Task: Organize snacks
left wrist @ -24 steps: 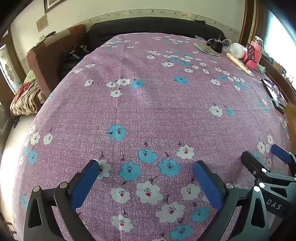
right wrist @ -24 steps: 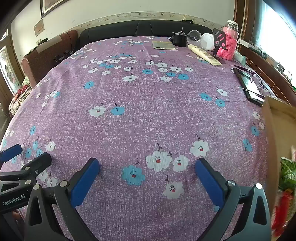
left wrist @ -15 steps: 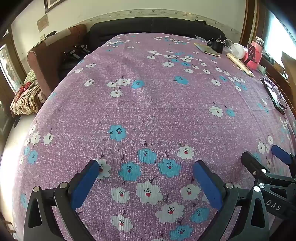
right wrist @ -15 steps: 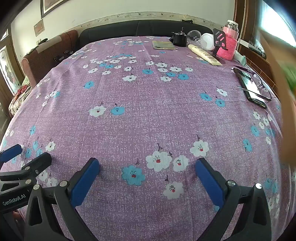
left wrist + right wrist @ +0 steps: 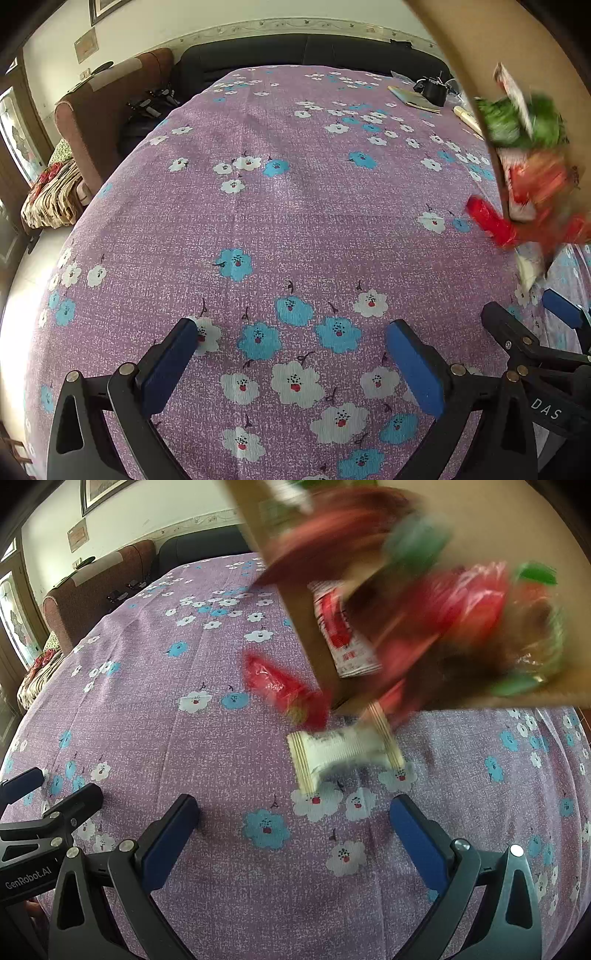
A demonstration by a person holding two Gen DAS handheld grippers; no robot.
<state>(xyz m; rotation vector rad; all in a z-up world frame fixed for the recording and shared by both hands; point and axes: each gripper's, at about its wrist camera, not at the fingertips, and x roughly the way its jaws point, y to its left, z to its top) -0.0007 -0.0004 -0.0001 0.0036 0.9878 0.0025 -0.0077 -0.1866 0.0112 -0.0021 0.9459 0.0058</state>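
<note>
A tipped cardboard box (image 5: 303, 635) hangs over the purple floral tablecloth (image 5: 184, 738) and spills blurred snack packets. A white packet (image 5: 343, 755) lies on the cloth and a red packet (image 5: 284, 690) falls beside it; red and green packets (image 5: 461, 605) are still in the box. In the left wrist view the box (image 5: 480, 55) and its falling red packet (image 5: 489, 221) are at the right. My right gripper (image 5: 295, 834) is open and empty, just short of the white packet. My left gripper (image 5: 291, 354) is open and empty, to the left of the spill.
At the table's far right lie a notebook (image 5: 413, 98), a black object (image 5: 434, 90) and a cream tube (image 5: 467, 118). A brown armchair (image 5: 107, 107) and a dark sofa (image 5: 295, 51) stand beyond the table. The right gripper shows at the left wrist view's right edge (image 5: 532, 332).
A cardboard box has swung in from the right and tipped over the table, dumping snack packets onto the cloth. Both grippers have stayed still and open.
</note>
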